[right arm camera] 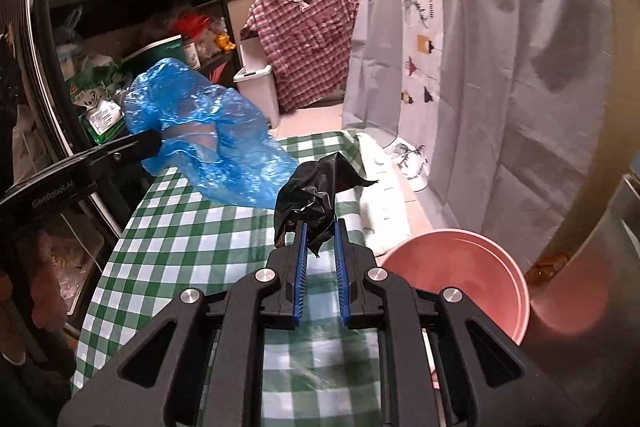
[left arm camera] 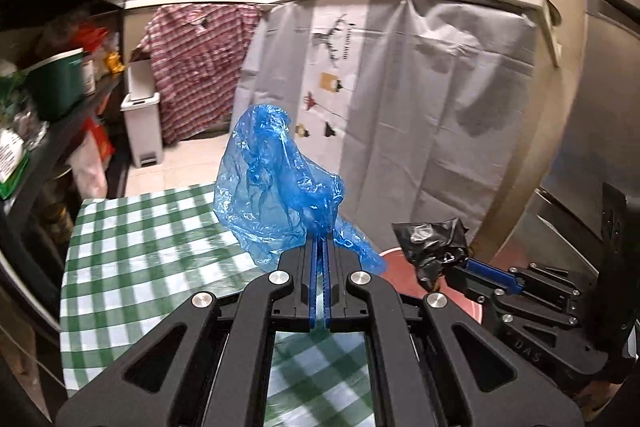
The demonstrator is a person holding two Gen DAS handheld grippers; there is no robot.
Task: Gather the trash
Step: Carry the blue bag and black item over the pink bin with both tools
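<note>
Left claw [right arm camera: 154, 143], marked "GenRobot.AI", pinches the blue plastic bag [right arm camera: 200, 131].

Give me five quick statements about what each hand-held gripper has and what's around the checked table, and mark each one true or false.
1. The left hand-held gripper is shut on a crumpled blue plastic bag. True.
2. The right hand-held gripper holds a white paper towel. False: it grips a crumpled black plastic wrapper.
3. A pink basin sits beside the table's right edge. True.
4. The tablecloth is red and white striped. False: it is green and white checked.
5. The white pedal bin stands on the table. False: it stands on the floor beyond the table, by the red plaid cloth.
</note>
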